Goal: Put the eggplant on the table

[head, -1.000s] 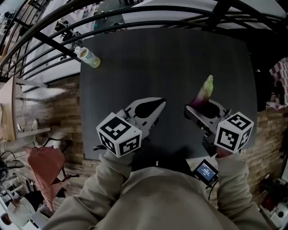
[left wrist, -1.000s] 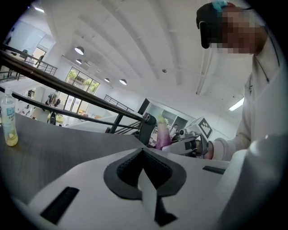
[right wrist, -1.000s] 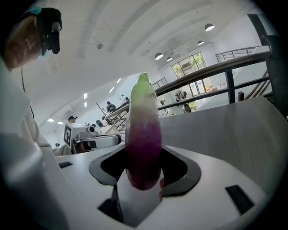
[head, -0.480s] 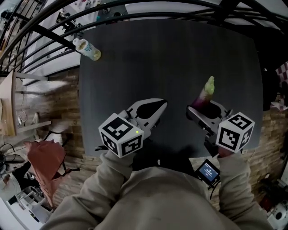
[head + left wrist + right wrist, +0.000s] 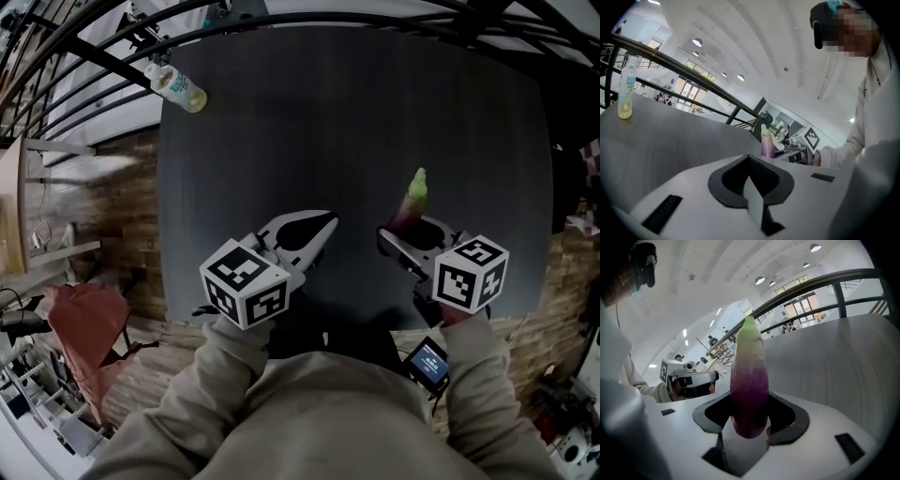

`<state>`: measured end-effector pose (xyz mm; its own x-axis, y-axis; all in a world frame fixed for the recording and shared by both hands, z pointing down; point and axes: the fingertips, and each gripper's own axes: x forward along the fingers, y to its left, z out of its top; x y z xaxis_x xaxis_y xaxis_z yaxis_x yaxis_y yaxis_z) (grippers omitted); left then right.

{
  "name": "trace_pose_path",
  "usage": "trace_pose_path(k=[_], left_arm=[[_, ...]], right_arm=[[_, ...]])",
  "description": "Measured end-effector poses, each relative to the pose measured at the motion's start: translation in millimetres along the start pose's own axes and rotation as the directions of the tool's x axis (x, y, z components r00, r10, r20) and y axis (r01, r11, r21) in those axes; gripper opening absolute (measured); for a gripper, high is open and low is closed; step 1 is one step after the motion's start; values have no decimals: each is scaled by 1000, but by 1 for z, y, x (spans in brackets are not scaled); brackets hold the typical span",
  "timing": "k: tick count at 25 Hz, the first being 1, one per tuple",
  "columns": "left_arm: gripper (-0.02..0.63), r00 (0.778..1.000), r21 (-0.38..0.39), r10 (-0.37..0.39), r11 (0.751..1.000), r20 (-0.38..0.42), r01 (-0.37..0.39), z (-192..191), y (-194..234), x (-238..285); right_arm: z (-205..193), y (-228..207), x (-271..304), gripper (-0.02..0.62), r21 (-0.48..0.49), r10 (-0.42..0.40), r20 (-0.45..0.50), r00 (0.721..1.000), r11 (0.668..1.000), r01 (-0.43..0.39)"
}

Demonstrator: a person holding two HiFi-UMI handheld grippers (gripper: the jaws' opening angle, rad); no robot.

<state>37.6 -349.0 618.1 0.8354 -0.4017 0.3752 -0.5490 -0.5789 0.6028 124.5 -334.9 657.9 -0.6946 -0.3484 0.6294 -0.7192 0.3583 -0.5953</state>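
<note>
Head view: the dark table [image 5: 356, 122] fills the middle, its near edge just under the two wrists and its far edge running along a black railing [image 5: 94, 56]. A bottle [image 5: 175, 86] lies at the far left corner (the only thing on the top), so wide bare surface spreads ahead of both tools. The left gripper [image 5: 323, 223] points forward over the near left part, forearm drawn in close to the body. The right gripper [image 5: 412, 227] sits beside it but apart, over the near right part, with the eggplant [image 5: 413, 195] jutting forward from it, green tip farthest out. A small lit screen [image 5: 428, 362] hangs by the right sleeve.

Left gripper view: its jaws meet at the tips with nothing between them. The grey tabletop [image 5: 670, 136] stretches off to the bottle [image 5: 626, 91] by the railing; the eggplant [image 5: 767, 143] shows to the right.

Right gripper view: the jaws stand wide and clamp the eggplant's [image 5: 749, 380] purple end, which is raised clear of the tabletop [image 5: 834, 366], green tip tilted upward toward the railing [image 5: 820, 282]
</note>
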Motion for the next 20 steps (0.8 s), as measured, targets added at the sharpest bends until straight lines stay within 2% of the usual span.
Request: trace_pose_path(k=[20], left_arm=[[3, 996, -88, 55, 994, -64, -60, -56, 36, -11]], right_arm=[[-75, -42, 46, 235, 113, -38, -168, 985, 992, 57]])
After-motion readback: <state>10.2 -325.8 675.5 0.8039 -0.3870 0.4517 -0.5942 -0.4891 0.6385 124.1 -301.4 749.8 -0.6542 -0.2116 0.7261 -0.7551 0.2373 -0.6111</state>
